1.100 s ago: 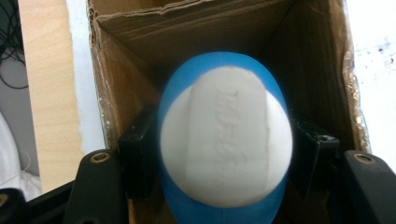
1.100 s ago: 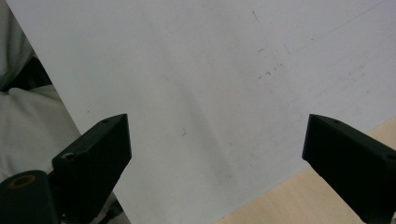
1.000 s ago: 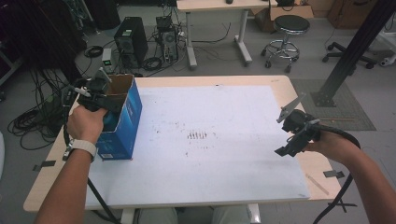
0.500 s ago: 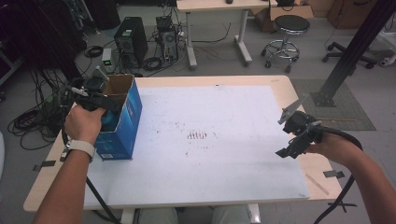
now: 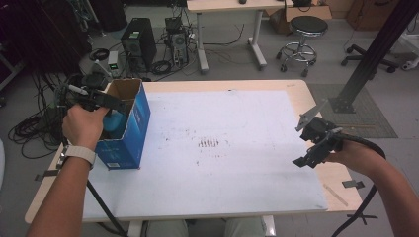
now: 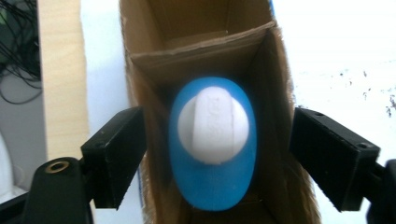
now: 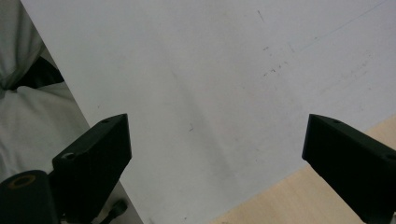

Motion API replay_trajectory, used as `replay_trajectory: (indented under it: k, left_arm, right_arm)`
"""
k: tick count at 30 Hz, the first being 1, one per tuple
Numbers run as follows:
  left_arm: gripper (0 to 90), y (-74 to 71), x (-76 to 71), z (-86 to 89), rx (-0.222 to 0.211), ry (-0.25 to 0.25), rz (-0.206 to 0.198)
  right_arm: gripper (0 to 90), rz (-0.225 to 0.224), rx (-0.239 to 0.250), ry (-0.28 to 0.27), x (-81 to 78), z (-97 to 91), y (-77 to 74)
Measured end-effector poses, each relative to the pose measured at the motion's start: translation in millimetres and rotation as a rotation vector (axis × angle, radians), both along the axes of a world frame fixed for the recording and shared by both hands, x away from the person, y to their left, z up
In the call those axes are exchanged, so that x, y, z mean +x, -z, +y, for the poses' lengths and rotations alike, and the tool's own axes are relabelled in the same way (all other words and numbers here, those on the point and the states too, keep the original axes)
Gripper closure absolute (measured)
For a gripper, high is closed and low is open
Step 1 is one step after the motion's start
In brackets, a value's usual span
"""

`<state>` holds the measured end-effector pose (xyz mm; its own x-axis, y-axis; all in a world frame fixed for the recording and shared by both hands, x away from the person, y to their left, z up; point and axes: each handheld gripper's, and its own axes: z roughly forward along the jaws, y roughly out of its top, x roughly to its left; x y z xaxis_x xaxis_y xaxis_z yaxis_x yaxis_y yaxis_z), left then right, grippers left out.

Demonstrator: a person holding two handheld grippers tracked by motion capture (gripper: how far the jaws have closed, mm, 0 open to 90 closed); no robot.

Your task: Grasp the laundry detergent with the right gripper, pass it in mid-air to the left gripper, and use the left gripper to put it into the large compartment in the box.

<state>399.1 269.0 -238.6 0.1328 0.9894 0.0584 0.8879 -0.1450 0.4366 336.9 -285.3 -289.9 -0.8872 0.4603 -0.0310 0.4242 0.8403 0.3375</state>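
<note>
your left gripper (image 6: pixel 212 154) is hanging right over the open top of the blue cardboard box (image 5: pixel 132 129) at the left edge of the tabletop (image 5: pixel 237 148), and its jaws have just been opening. they're standing apart now, straddling the box walls with nothing pinched between them. the blue bottle (image 6: pixel 212 144) with the white cap (image 6: pixel 213 124) is sitting upright down in the near compartment, straight below that gripper, long axis pointing up at you, cap on top. a cardboard divider (image 6: pixel 196 56) is splitting the box, and the far compartment is looking empty. i'd guess the drop is done, so you're probably lifting clear next; watch the box walls on both sides. your right gripper (image 5: pixel 316 143) is hovering wide open way over by the right edge, well apart from the box, holding nothing.
</note>
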Motion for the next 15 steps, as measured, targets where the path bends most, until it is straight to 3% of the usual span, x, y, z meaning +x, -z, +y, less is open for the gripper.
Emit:
replay_trajectory:
  k: [15]
  left_arm:
    - [12.0, -52.2, -13.7, -19.6, -0.006, 0.087, -0.035]
  right_arm:
    - [7.9, 0.001, -0.002, -0.008, -2.5, 3.3, -6.7]
